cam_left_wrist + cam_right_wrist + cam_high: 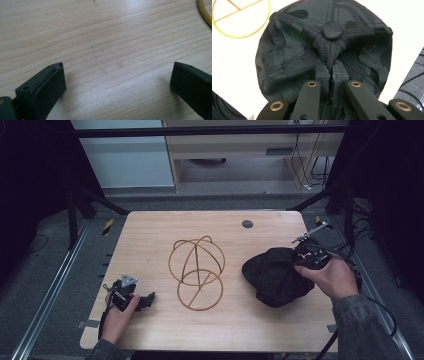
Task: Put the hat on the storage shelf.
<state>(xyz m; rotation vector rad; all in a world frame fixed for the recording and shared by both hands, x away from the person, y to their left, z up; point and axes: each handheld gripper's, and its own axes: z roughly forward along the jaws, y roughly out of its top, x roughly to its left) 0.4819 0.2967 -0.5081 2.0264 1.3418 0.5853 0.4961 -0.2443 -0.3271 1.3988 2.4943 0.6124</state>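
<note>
Wire frame (196, 272) sits at the table's (150, 230) centre. Cap (276, 275) lies to its right, near but apart, toward the table's right edge. Right gripper (306, 261) is at the cap's right side, jaws pinched together on the cap's fabric. Left gripper (148, 299) rests low over the near-left part of the table, left of the frame, jaws spread over bare wood.
</note>
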